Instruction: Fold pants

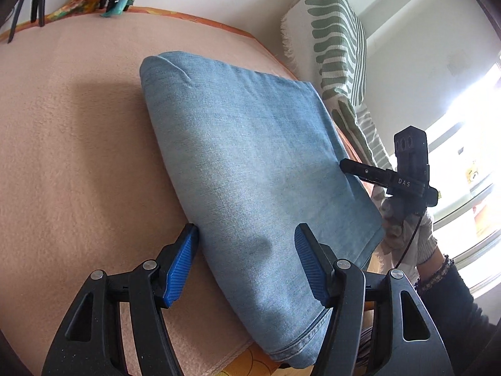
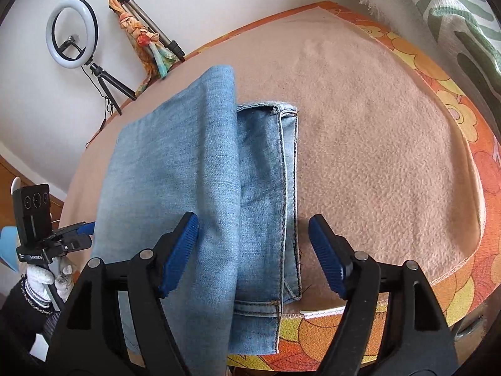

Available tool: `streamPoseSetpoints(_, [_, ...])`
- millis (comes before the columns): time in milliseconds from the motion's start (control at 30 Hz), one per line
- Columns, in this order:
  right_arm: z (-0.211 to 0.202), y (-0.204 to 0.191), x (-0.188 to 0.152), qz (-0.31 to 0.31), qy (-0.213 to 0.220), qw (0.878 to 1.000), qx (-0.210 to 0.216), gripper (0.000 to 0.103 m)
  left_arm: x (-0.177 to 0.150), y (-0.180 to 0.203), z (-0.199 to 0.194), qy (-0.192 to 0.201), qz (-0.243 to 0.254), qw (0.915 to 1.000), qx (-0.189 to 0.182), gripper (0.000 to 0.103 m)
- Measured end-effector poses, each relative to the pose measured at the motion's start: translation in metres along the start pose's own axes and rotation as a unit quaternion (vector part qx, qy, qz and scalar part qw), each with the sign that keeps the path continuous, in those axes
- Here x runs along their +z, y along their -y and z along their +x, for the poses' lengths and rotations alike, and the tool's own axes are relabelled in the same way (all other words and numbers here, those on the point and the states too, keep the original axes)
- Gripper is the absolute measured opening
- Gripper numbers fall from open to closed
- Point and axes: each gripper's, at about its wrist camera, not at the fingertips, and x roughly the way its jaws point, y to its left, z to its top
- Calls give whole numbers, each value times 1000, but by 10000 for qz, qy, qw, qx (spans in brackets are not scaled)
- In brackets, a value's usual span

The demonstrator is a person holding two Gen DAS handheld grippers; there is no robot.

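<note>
We hold both tongs wide open and empty, the left tongs and right tongs straddling the folded pants, which run lengthwise straight ahead on the blanket.

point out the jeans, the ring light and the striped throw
jeans (image 2: 175, 169), right wrist view, on the folded top layer
ring light (image 2: 50, 36), right wrist view, on its glowing ring
striped throw (image 1: 336, 36), left wrist view, on a green stripe
</note>
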Motion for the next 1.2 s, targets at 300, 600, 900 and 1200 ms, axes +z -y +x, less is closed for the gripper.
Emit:
streamPoseSetpoints(300, [7,3,-7,22,178,9983,561,78,5,-8,9,160,-323,9990,-246,63])
streamPoseSetpoints(600, [9,-16,-11,-12,244,9989,408,34,11,2,19,262,-163,9992,-255,36])
streamPoseSetpoints(900, [-11,-70,0,-534,476,9954,-639,19,14,14,7,487,163,9984,-221,19])
streamPoseSetpoints(1200, [-53,-123,10,-1174,837,9862,-817,17,18,28,-19,737,386,9959,-361,16])
